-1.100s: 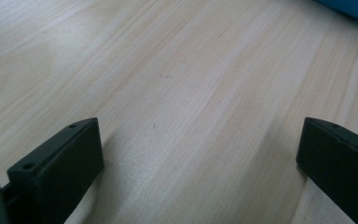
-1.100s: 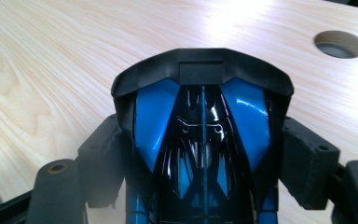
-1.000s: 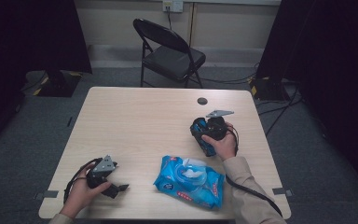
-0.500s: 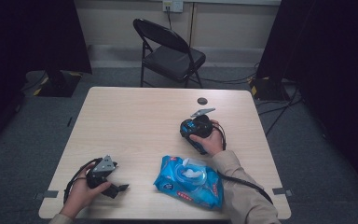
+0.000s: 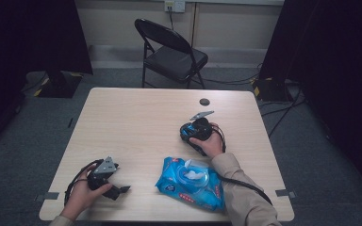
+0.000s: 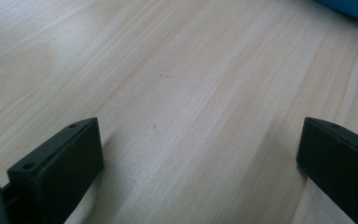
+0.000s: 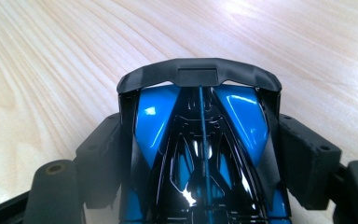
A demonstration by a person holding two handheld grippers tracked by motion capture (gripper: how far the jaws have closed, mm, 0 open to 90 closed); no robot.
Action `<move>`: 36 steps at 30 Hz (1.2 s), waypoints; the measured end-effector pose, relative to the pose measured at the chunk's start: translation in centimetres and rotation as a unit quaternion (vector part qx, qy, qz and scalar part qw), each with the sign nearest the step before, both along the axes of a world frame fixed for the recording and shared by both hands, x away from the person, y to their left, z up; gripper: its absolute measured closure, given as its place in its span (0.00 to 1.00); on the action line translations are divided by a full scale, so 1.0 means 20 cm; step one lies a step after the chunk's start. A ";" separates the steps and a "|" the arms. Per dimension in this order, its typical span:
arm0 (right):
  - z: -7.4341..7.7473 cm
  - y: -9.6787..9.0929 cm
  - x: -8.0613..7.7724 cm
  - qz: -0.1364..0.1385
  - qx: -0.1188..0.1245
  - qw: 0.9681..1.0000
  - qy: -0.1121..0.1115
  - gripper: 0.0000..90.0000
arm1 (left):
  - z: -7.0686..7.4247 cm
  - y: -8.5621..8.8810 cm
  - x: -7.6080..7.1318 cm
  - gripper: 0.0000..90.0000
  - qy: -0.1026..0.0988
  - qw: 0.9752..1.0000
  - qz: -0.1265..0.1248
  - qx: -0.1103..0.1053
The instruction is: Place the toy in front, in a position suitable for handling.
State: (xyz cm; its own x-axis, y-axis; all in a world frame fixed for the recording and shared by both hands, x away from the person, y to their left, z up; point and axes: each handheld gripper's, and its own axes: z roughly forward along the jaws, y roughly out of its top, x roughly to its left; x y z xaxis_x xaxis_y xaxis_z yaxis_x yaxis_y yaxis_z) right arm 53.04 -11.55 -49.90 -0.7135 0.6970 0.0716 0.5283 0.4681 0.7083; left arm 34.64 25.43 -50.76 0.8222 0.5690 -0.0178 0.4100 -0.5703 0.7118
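Inside wipes pack: white wipe.

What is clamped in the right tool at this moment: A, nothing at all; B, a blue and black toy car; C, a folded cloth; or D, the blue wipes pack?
B: in the right gripper view the jaws of the right tool press both sides of the glossy blue and black toy car, while the blue wipes pack lies apart near the table's front edge.

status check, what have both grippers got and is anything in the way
Right gripper shut on blue-and-black toy car, above bare table. Left gripper open, nothing between its fingers. Wipes pack near the front edge, not in the way.
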 end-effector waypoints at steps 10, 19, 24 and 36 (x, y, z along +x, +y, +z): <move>0.04 -0.01 0.00 0.010 0.011 1.000 -0.013 0.25 | 0.00 0.00 0.00 0.00 0.000 1.000 0.000 0.000; 0.15 -0.10 -0.10 0.020 0.030 0.999 -0.032 0.25 | 0.00 0.00 0.00 0.00 0.000 1.000 0.000 0.000; 0.23 -0.19 -0.22 0.034 0.036 0.997 -0.056 0.24 | 0.00 0.00 0.00 0.00 0.000 1.000 0.000 0.000; 0.27 -0.45 -0.56 0.033 0.057 0.996 -0.056 0.24 | 0.00 0.00 0.00 0.00 -0.001 1.000 0.000 0.002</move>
